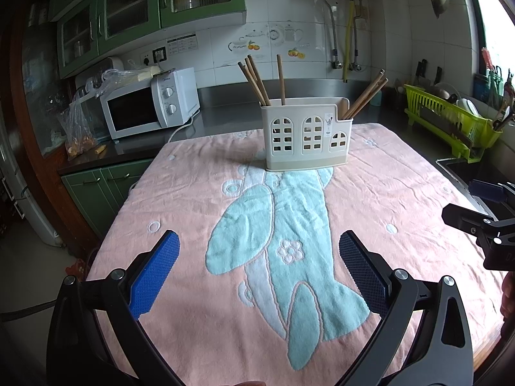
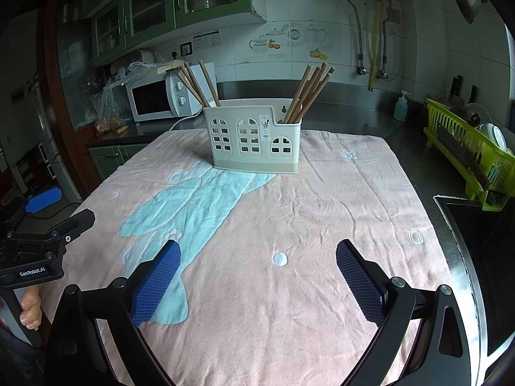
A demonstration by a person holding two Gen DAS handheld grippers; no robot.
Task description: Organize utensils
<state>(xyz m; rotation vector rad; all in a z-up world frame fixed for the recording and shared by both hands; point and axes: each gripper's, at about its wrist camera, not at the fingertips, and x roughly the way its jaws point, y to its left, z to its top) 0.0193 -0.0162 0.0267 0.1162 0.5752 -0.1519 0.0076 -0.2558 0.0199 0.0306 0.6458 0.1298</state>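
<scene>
both grippers hover low over a pink towel (image 1: 370, 193) spread on the bench — the towel carries a pale blue rabbit-like figure and small white flowers and circles.

left gripper (image 1: 259, 273): jaws wide apart, nothing between them, blue textured pads (image 1: 154, 276) facing in over the blue figure. right gripper (image 2: 257, 276): jaws likewise wide apart and empty, pads (image 2: 157, 280) over bare pink cloth beside a white dot. each gripper shows at the edge of the other's view, so they sit side by side near the front of the towel.

task items: a cream utensil holder (image 1: 307, 135) with arched window cut-outs stands upright at the far end of the towel, its base overlapping the top of the blue figure. wooden chopsticks are split in two groups — one bunch (image 1: 257, 78) leaning left out of the taller left section, another bunch (image 1: 367, 95) leaning right out of the lower right section. no chopsticks lie on the towel.

surroundings: white microwave (image 1: 148, 106) on the dark counter to the left with a plastic bag (image 1: 77, 122) beside it, green cabinets (image 1: 145, 9) above, lime-green dish rack (image 1: 450, 122) to the right, sink (image 2: 476, 225) edge at the right of the towel.
</scene>
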